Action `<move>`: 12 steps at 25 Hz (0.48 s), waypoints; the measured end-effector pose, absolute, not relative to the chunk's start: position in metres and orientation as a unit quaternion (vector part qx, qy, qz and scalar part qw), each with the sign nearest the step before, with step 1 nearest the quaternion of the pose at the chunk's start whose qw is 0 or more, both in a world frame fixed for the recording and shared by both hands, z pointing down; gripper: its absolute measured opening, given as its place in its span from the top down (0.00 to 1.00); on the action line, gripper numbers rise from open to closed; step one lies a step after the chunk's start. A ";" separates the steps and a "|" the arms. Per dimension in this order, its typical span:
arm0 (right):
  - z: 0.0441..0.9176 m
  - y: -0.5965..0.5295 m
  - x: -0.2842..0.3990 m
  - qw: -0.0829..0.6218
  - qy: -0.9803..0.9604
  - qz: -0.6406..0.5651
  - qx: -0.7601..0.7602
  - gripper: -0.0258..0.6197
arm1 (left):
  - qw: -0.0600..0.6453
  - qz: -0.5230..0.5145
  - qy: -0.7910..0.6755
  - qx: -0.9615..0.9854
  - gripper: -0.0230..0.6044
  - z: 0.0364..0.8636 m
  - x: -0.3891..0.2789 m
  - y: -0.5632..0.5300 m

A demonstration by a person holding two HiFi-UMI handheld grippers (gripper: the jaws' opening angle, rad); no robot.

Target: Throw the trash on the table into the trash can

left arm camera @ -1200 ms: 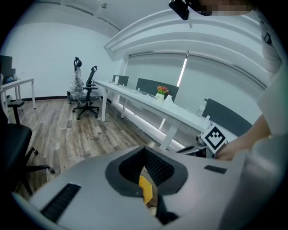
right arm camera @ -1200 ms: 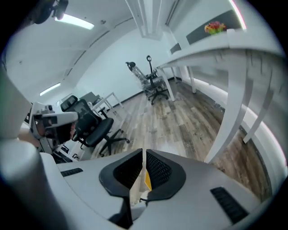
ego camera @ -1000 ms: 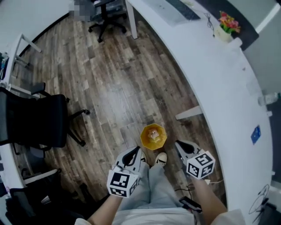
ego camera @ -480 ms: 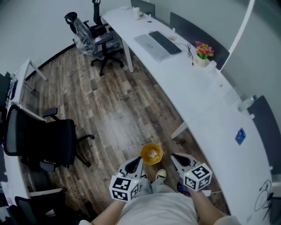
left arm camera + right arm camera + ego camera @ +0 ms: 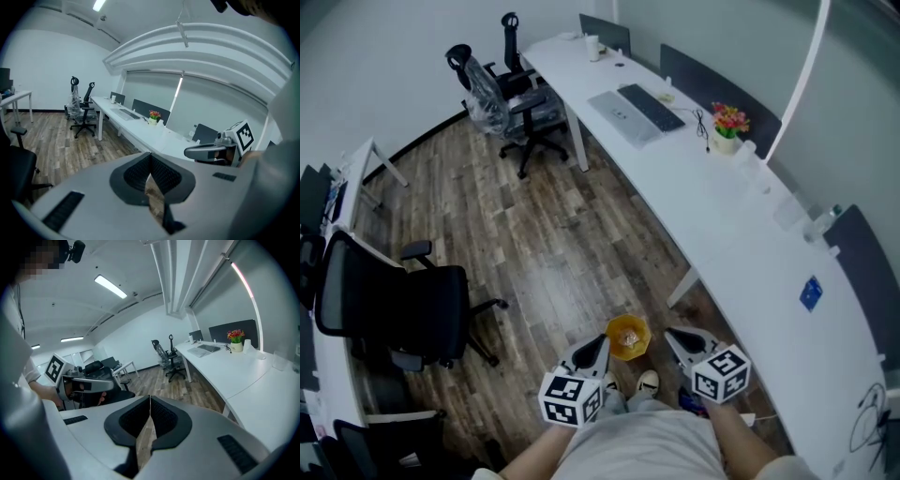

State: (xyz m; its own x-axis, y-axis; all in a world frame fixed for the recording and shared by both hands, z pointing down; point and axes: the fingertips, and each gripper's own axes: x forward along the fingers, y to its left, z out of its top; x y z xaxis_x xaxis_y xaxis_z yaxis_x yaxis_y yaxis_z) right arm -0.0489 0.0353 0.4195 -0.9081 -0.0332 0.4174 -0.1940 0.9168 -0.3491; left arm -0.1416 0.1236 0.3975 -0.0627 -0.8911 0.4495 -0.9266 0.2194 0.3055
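Observation:
A yellow trash can stands on the wood floor near the person's feet, with crumpled scraps inside it. My left gripper is just left of the can and my right gripper just right of it, both held above it. In the left gripper view my left gripper is shut with nothing between its pads, and the right gripper shows beside it. In the right gripper view my right gripper is likewise shut and empty. The long white curved desk runs along the right.
On the desk lie a keyboard, a laptop, a flower pot, a cup and a small blue item. A black office chair stands at the left, and more chairs at the far end.
The head view has risen and pulled back, so more of the desk and room shows. Both grippers came up with it, still shut. The trash can has stayed on the floor.

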 end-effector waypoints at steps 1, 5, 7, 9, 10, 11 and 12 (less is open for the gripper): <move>0.419 0.035 -0.048 0.204 -0.957 0.196 0.059 0.91 | 0.276 0.029 -0.727 0.628 0.96 0.394 -0.140 0.123; 0.416 0.036 -0.045 0.197 -0.958 0.201 0.061 0.91 | 0.257 0.039 -0.723 0.641 0.96 0.387 -0.133 0.122; 0.415 0.037 -0.044 0.194 -0.958 0.202 0.062 0.91 | 0.259 0.038 -0.721 0.641 0.96 0.387 -0.132 0.124; 0.415 0.037 -0.044 0.193 -0.958 0.201 0.065 0.91 | 0.261 0.038 -0.720 0.642 0.96 0.388 -0.131 0.125; 0.415 0.037 -0.044 0.192 -0.958 0.200 0.067 0.91 | 0.262 0.038 -0.720 0.642 0.96 0.389 -0.131 0.125; 0.415 0.038 -0.043 0.192 -0.958 0.201 0.069 0.91 | 0.262 0.037 -0.719 0.643 0.96 0.389 -0.132 0.125; 0.415 0.038 -0.043 0.191 -0.958 0.201 0.072 0.91 | 0.262 0.036 -0.717 0.644 0.96 0.389 -0.132 0.124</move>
State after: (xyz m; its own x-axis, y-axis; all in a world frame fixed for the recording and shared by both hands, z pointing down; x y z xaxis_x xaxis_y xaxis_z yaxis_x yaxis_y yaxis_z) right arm -0.0426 0.0380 0.4146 -0.9167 -0.0617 0.3947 -0.2151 0.9087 -0.3577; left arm -0.1323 0.1243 0.3891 -0.0320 -0.9058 0.4226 -0.9432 0.1672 0.2870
